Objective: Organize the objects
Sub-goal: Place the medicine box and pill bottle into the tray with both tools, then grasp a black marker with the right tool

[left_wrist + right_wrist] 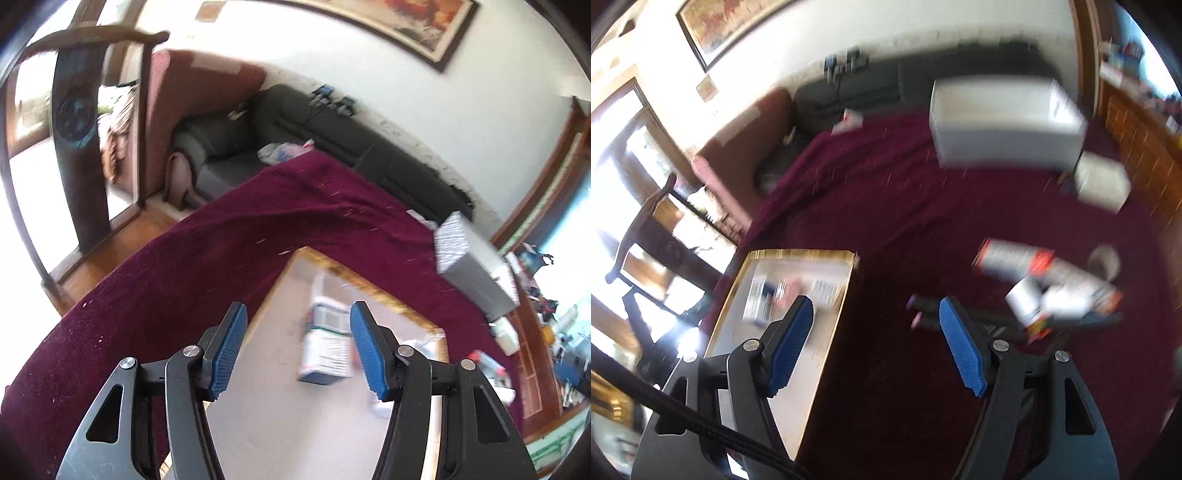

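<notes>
Hovering above a bench draped in dark maroon cloth (886, 192), both tools empty-handed. Left gripper (295, 350): jaws released, nothing pinched, blue ribbed pads (227, 350) framing but not touching a white printed carton (327, 345) lying flat in the shallow gold-rimmed tray (266, 314) below. Right gripper (875, 343): jaws likewise spread and bare, hanging over the tray's right edge and the cloth beside it.

Likely serving as the collection spot, that tray: cartons laid flat inside it, loose goods waiting outside on the cloth to the right. Probably spread wide in readiness for the next pick, both pairs of jaws.

Counting, as far as blur allows:
- one tray, near left
- two or three small cartons inside it, exact number unclear
- one white cylindrical can with orange-red bands (1015, 260), lying on its side, right of the tray
- a further cluster of white and orange containers (1067, 295) just beside that can, too smeared to count
- one large grey-white rectangular box (1004, 125), far right
- one smaller white box (1102, 182), just near of the large one
- two purple-tipped dark handles (918, 310) near the right jaw, identity uncertain
</notes>
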The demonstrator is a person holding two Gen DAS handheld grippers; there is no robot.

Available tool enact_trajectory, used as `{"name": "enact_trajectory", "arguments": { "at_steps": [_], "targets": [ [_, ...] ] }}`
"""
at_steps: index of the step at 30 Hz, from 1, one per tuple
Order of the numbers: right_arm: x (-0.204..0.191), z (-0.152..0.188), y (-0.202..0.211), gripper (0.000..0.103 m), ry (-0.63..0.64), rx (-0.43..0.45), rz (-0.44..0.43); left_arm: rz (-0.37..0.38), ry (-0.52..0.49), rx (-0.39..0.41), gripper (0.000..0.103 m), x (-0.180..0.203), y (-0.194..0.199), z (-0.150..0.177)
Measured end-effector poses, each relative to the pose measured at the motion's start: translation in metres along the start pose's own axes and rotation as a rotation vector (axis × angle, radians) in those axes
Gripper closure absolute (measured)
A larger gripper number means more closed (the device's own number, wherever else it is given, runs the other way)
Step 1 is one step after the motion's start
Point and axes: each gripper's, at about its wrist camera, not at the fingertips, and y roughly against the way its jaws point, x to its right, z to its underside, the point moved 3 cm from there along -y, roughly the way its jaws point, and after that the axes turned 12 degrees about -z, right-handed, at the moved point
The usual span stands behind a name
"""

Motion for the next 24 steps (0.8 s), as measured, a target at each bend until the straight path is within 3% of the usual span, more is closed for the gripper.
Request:
{"name": "enact_trajectory", "arguments": {
  "at_steps": [3, 5, 6, 7, 8, 9, 10, 11, 15, 20, 24],
  "targets": [
    [-0.019, -0.021, 0.053, 0.003, 0.116, 0.212, 0.048, 0.058, -0.024, 0.049, 0.050, 0.022, 0.028, 0.000],
    [-0.023, -0.017, 0.080, 0.000, 0.170, 0.391, 0.030, 0.099, -0.029, 0.061, 0.046, 0.037, 0.041, 0.002],
    [-0.018, -0.008, 0.083, 0.000, 0.157, 0.441, -0.008, 0.122, -0.030, 0.058, 0.046, 0.044, 0.046, 0.004],
    [-0.008, 0.000, 0.075, 0.000, 0.118, 0.414, -0.050, 0.144, -0.036, 0.048, 0.046, 0.051, 0.048, 0.007],
    [0.003, 0.006, 0.054, 0.000, 0.066, 0.296, -0.088, 0.166, -0.046, 0.033, 0.046, 0.058, 0.050, 0.011],
    [0.017, 0.014, 0.028, 0.000, 0.001, 0.156, -0.098, 0.183, -0.058, 0.017, 0.046, 0.066, 0.051, 0.015],
    [0.032, 0.025, 0.008, 0.002, -0.054, 0.080, -0.080, 0.194, -0.069, 0.002, 0.046, 0.072, 0.051, 0.017],
    [0.044, 0.032, -0.001, 0.003, -0.079, 0.058, -0.063, 0.206, -0.082, -0.016, 0.046, 0.079, 0.051, 0.021],
    [0.088, 0.060, -0.016, 0.003, -0.174, 0.032, -0.018, 0.228, -0.117, -0.078, 0.046, 0.097, 0.050, 0.034],
    [0.148, 0.061, -0.003, 0.003, -0.322, 0.033, -0.001, 0.247, -0.119, -0.116, 0.046, 0.108, 0.048, 0.047],
    [0.179, 0.049, 0.018, 0.003, -0.425, 0.088, -0.065, 0.258, -0.135, -0.154, 0.046, 0.120, 0.044, 0.065]
  ]
}}
